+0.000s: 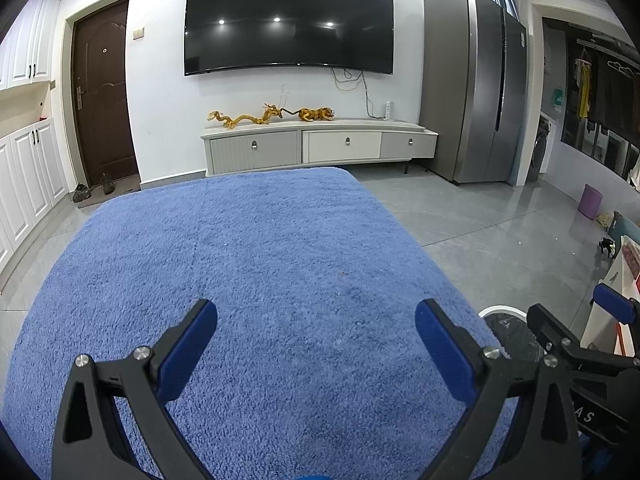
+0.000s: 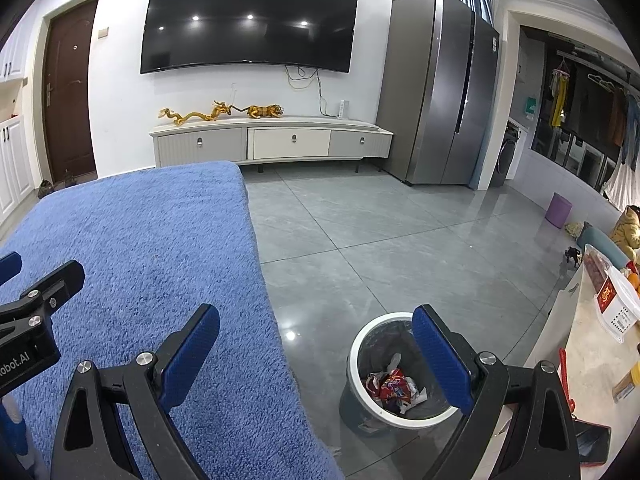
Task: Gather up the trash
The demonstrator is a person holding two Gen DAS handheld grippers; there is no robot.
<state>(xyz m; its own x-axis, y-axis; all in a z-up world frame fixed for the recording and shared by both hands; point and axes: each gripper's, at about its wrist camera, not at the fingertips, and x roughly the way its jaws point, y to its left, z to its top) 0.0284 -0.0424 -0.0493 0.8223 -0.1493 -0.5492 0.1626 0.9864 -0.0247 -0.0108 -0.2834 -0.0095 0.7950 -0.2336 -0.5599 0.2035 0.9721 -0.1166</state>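
A round bin (image 2: 362,344) with a white rim and a dark liner stands on the grey floor beside the blue fluffy cover (image 2: 140,264). Crumpled red and white wrappers (image 2: 394,388) lie at its bottom. My right gripper (image 2: 316,320) hangs open above the gap between cover and bin, nothing between its blue pads. My left gripper (image 1: 316,316) is open over the blue cover (image 1: 260,260), holding nothing. In the left wrist view the bin's rim (image 1: 502,311) peeks out at lower right, partly behind the right gripper (image 1: 576,320). The left gripper (image 2: 36,280) shows at the left edge of the right wrist view.
A TV cabinet (image 2: 272,142) with dragon and tiger figures stands under a wall TV (image 2: 248,20). A steel fridge (image 2: 444,88) is to the right, a brown door (image 2: 68,88) to the left. A purple stool (image 2: 559,210) and a side table with a white basket (image 2: 618,312) sit at right.
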